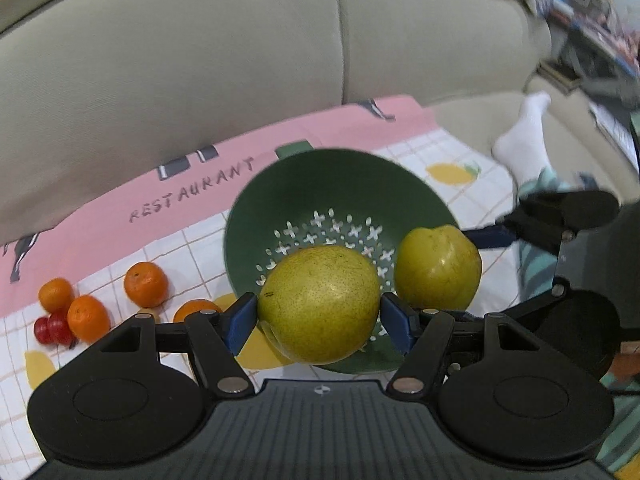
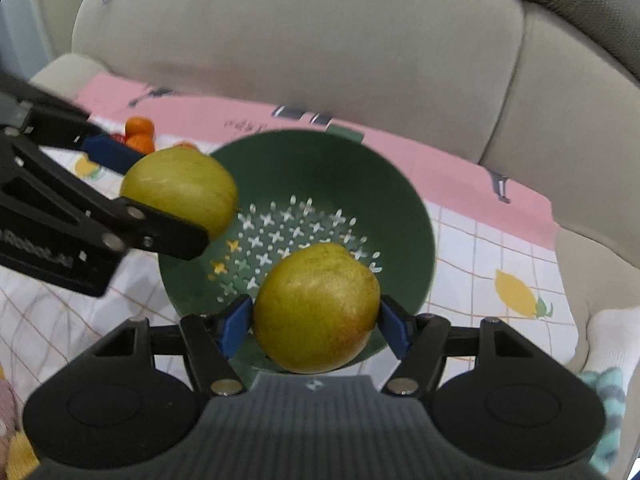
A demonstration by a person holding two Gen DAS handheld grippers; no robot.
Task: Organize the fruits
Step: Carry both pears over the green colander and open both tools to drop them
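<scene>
My left gripper (image 1: pixel 319 322) is shut on a speckled yellow-green pear (image 1: pixel 319 304), its blue pads pressing both sides. The pear hangs over the near rim of a green colander (image 1: pixel 320 176). In the right wrist view my right gripper (image 2: pixel 315 325) is shut on a second yellow-green pear with a reddish blush (image 2: pixel 316 308), also above the colander (image 2: pixel 320 160). Each view shows the other gripper too: the blushed pear (image 1: pixel 438 268) sits at the right with a blue pad (image 1: pixel 490 237) against it, and the left gripper (image 2: pixel 160 196) carries the speckled pear (image 2: pixel 180 188) at the left. No fruit lies in the colander.
Several mandarins (image 1: pixel 146 284) and red cherry tomatoes (image 1: pixel 54 328) lie left of the colander on a pink and white checked cloth (image 1: pixel 100 224) with lemon prints. A beige sofa back (image 1: pixel 200 60) rises behind. A person's white-socked foot (image 1: pixel 524 136) rests at the right.
</scene>
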